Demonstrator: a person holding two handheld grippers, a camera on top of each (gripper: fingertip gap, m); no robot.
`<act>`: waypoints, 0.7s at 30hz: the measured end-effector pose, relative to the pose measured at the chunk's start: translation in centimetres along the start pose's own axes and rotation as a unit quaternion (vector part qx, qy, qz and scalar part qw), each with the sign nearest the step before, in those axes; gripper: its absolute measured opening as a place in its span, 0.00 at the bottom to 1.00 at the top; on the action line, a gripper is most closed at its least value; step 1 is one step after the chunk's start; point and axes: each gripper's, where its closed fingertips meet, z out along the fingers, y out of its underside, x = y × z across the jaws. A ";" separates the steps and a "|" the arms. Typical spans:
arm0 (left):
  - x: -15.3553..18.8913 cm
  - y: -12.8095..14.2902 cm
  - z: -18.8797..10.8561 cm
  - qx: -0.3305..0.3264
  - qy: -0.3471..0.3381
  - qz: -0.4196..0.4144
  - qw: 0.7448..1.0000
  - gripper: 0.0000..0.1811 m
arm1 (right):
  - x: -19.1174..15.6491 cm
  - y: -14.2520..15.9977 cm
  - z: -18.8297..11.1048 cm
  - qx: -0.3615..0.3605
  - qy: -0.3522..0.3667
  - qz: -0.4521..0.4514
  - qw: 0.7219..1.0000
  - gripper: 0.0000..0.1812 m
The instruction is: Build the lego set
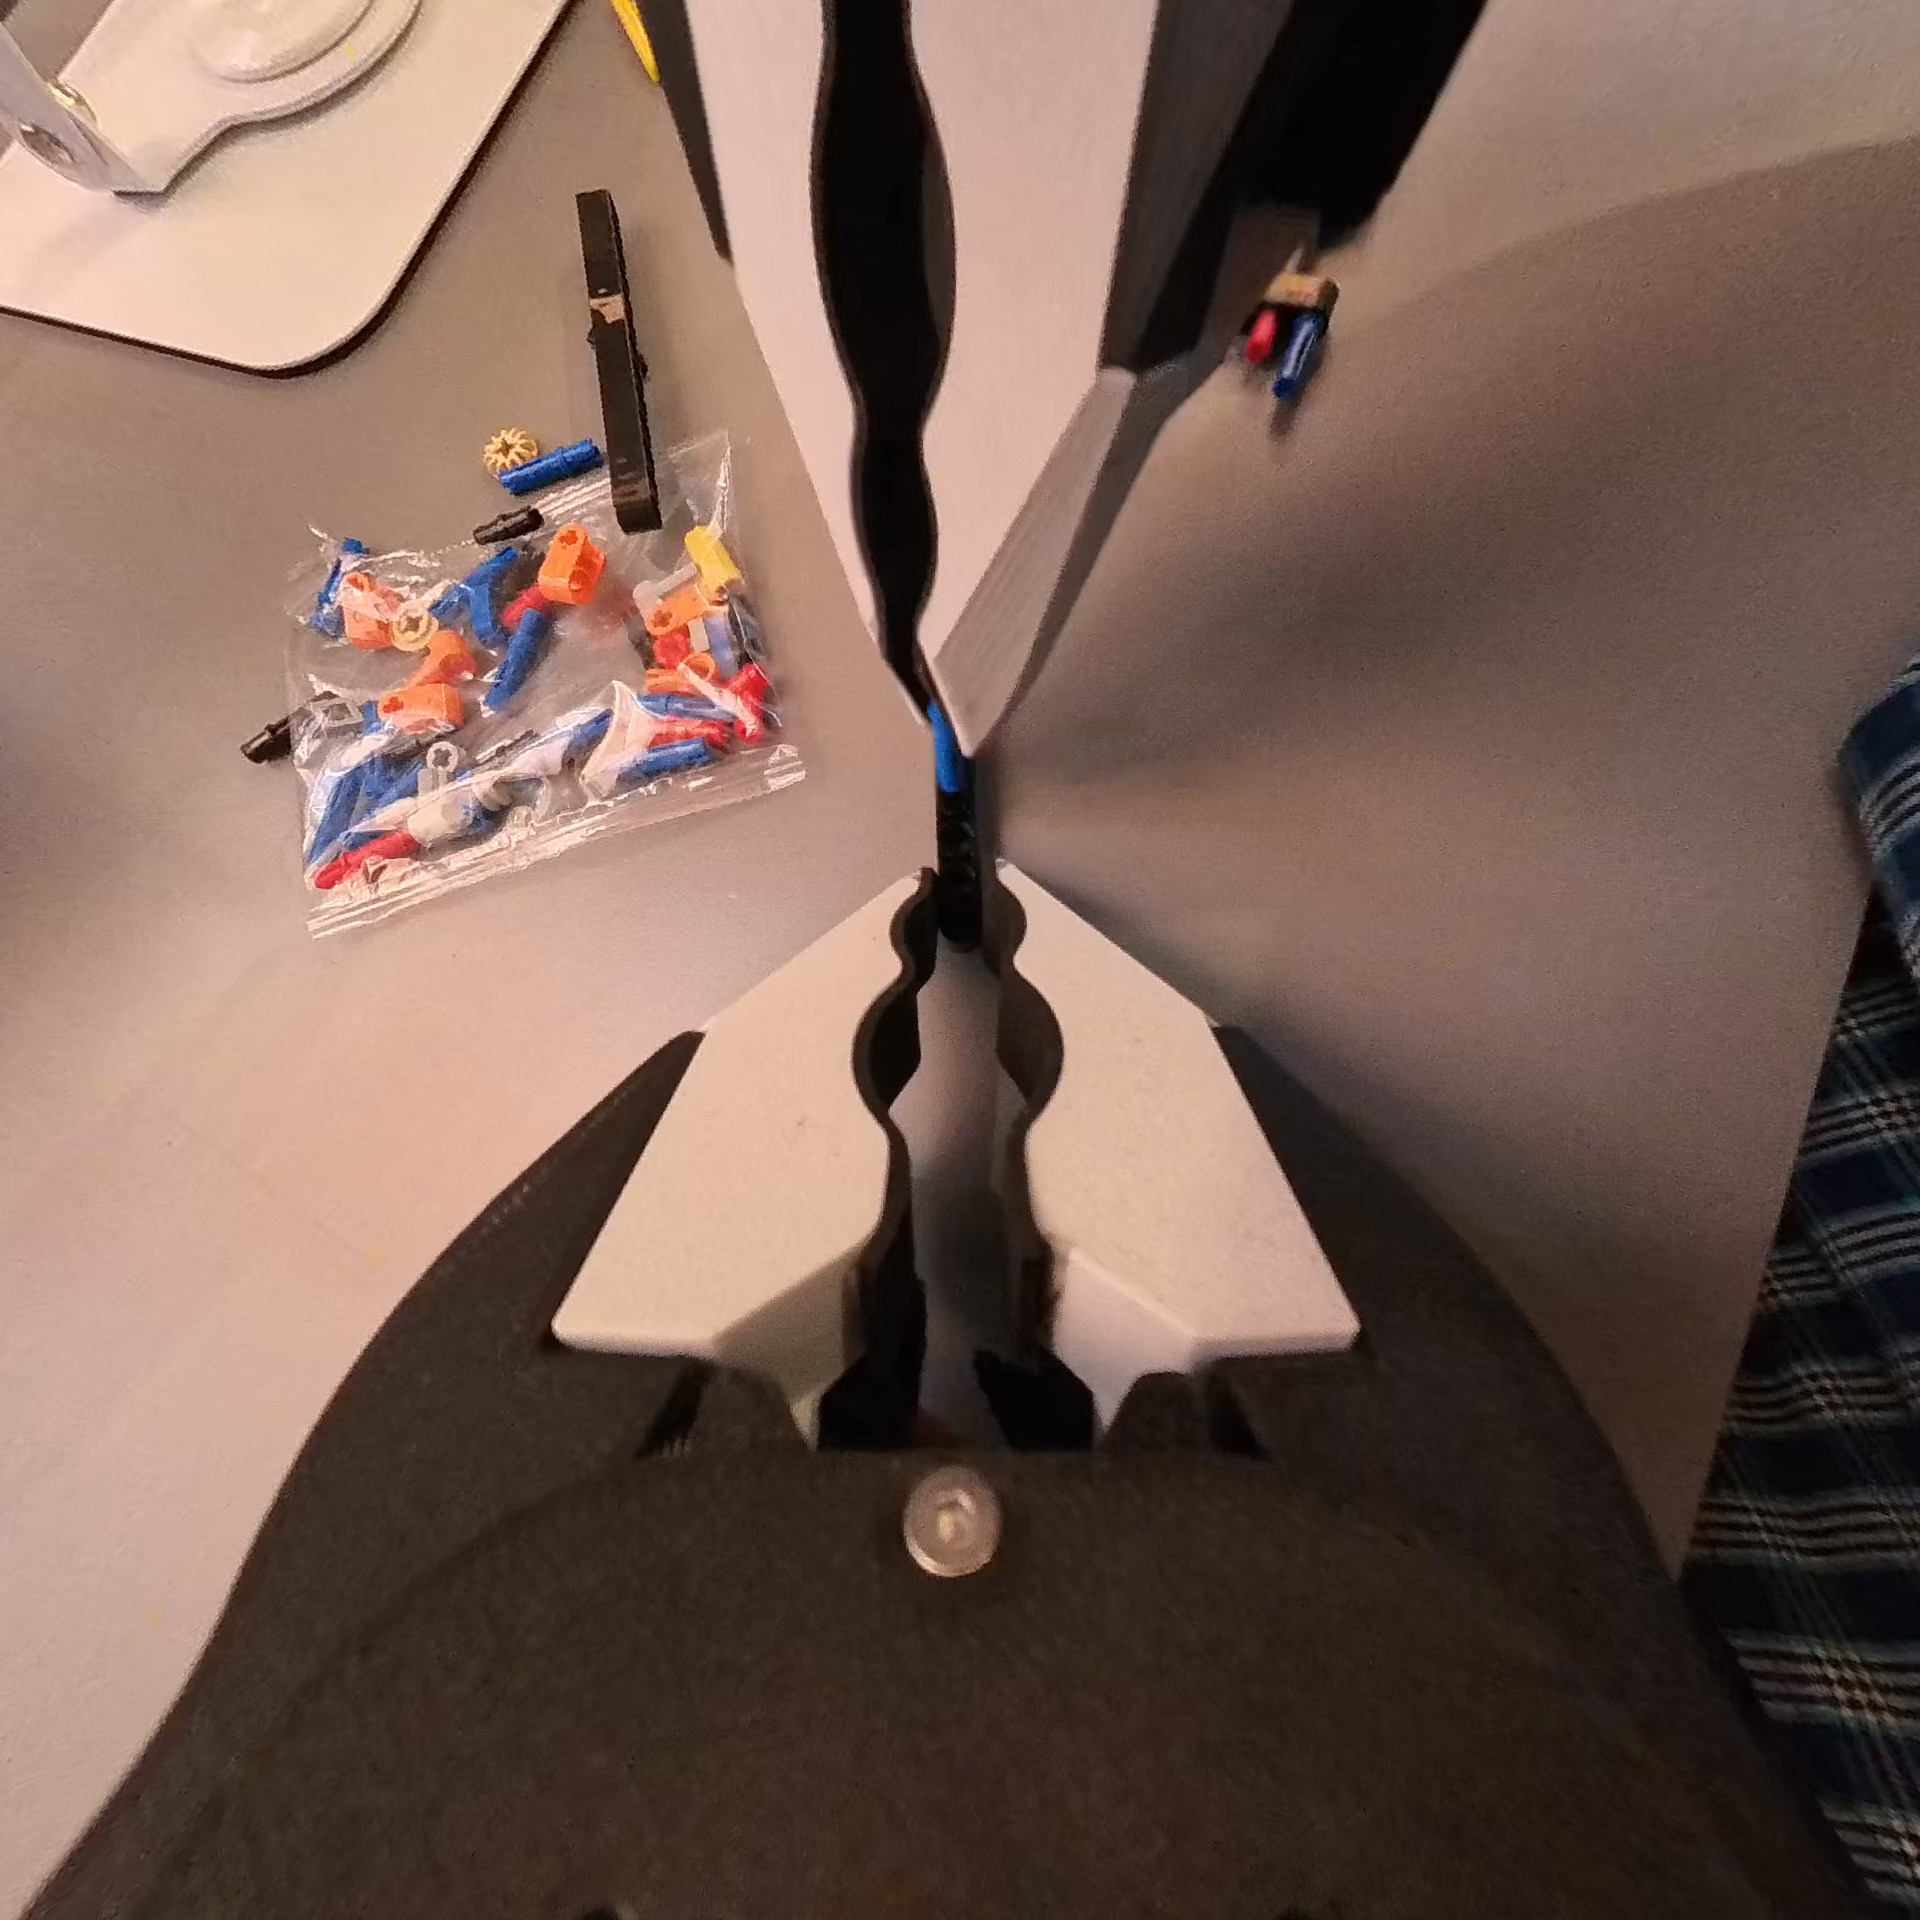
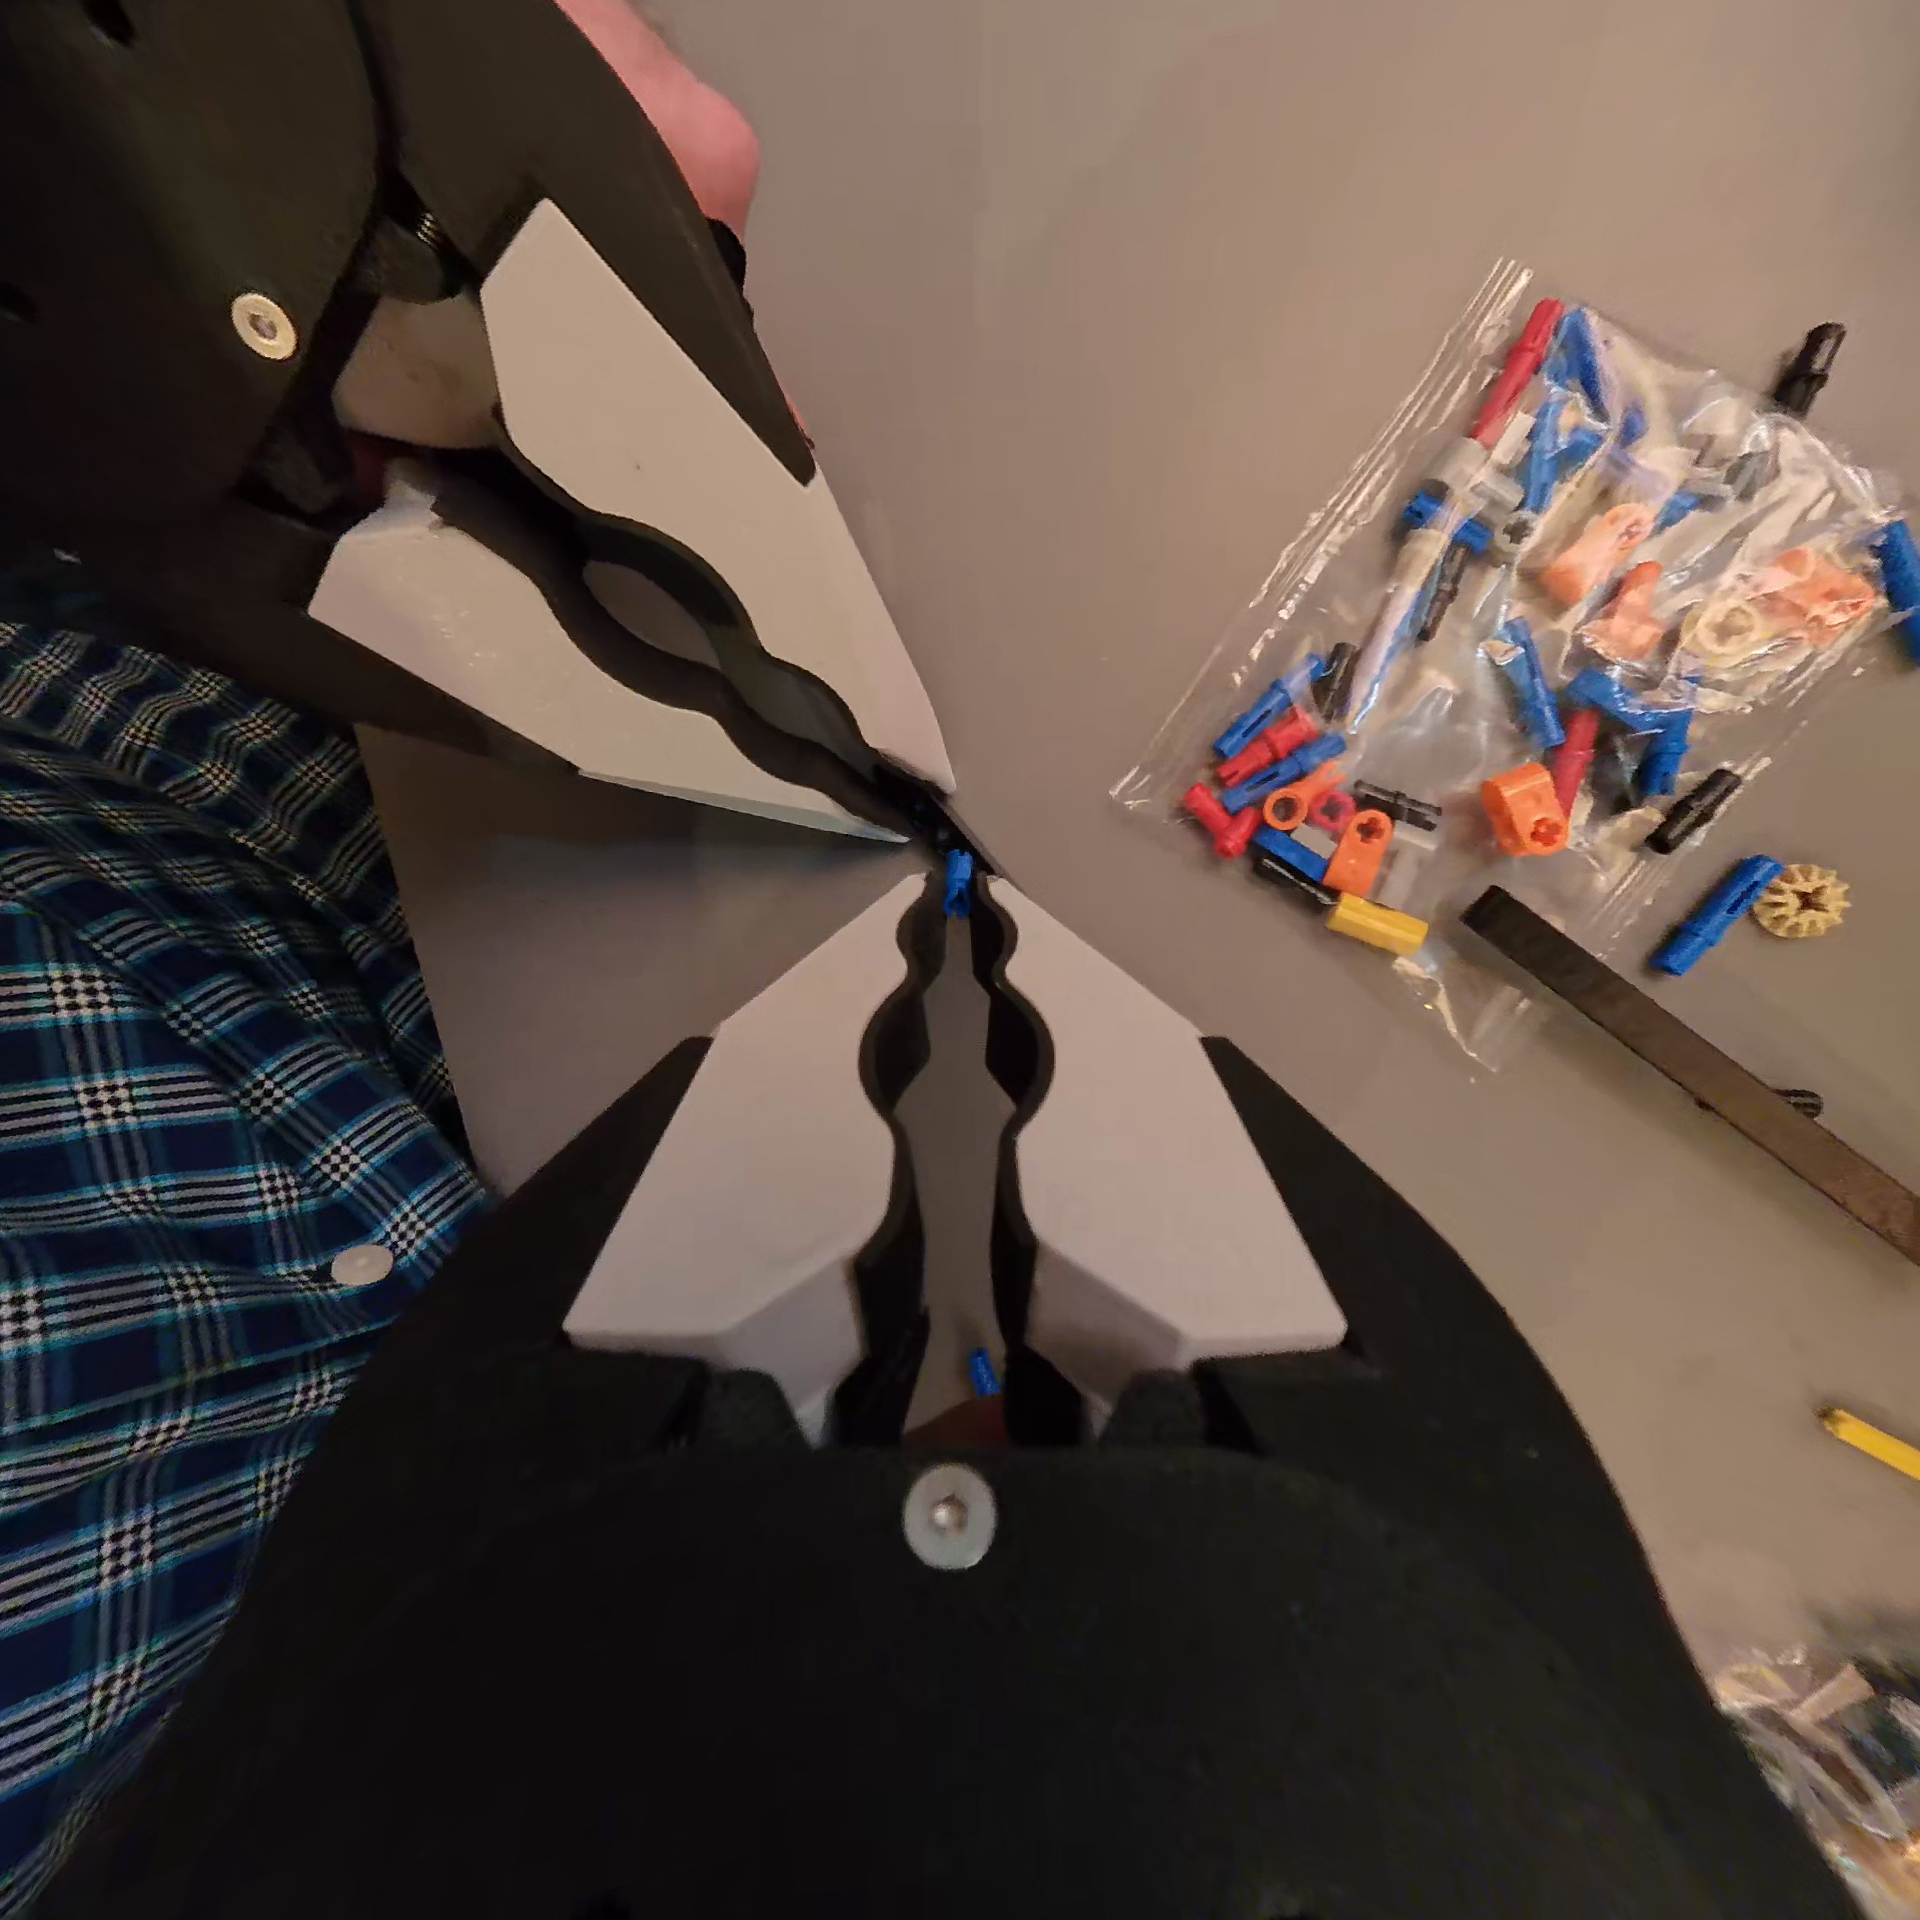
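Observation:
My left gripper [image 1: 958, 899] is shut on a small black piece [image 1: 956, 852]. A blue pin [image 1: 945, 740] sticks out of its far end. My right gripper [image 1: 940, 696] comes in from above, tip to tip with the left, and is shut on that blue pin. In the right wrist view my right gripper [image 2: 956, 896] pinches the blue pin [image 2: 957, 873], and the left gripper [image 2: 920, 808] reaches in from the upper left holding the black piece [image 2: 914, 802]. Both are held above the grey table [image 1: 260, 1091].
A clear bag of small coloured parts [image 1: 540, 707] [image 2: 1507, 644] lies on the table. By it are a long black beam [image 1: 618, 353] [image 2: 1683, 1049], a tan gear [image 1: 511, 449], loose blue [image 1: 551, 468] and black pins [image 1: 507, 525]. A white board [image 1: 208, 260] is at the far left, a plaid sleeve [image 2: 156, 1039] close by. The grippers are tip to tip, or close to it.

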 end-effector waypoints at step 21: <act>0.0 -0.1 0.0 0.000 -0.002 0.002 1.000 0.03 | 0.6 0.6 0.1 -0.061 0.046 -0.050 0.996 0.01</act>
